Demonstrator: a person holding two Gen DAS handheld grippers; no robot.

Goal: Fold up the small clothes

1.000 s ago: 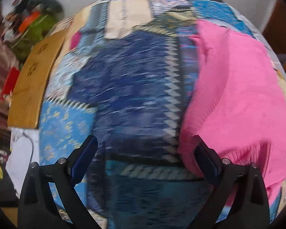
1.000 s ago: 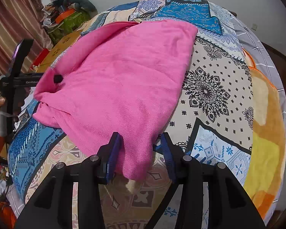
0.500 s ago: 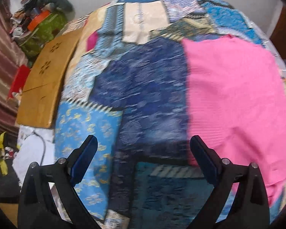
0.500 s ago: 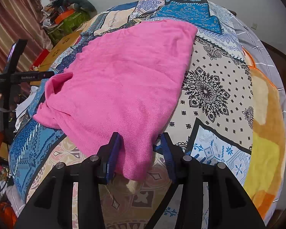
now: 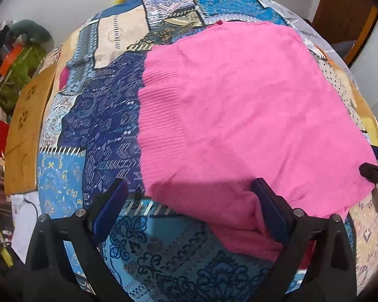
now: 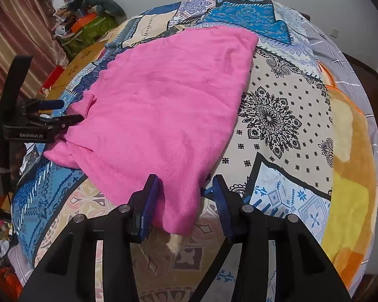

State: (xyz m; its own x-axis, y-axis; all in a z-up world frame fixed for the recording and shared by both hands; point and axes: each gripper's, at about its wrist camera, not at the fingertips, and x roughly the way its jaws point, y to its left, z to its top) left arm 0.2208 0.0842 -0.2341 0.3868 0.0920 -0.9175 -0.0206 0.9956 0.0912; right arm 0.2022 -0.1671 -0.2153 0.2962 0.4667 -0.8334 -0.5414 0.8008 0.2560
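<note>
A pink knitted garment (image 5: 239, 105) lies spread on a patchwork bedspread (image 5: 93, 115). It also shows in the right wrist view (image 6: 163, 110). My left gripper (image 5: 189, 201) is open, its fingers straddling the garment's near left corner, with the right finger (image 5: 267, 201) over the pink cloth. In the right wrist view the left gripper (image 6: 63, 118) sits at the garment's left edge. My right gripper (image 6: 184, 196) is open, its fingers on either side of the garment's near corner, which hangs between them.
A wooden board (image 5: 27, 130) lies along the bed's left side. Piled clutter with a green bag (image 6: 88, 30) stands at the far left. An orange and yellow blanket (image 6: 350, 176) covers the bed's right side. A striped curtain (image 6: 17, 32) hangs left.
My left gripper has swung right, toward the garment, so its near left corner now lies between the fingers. The bunched left edge has been laid out flatter. The right gripper has not moved.
</note>
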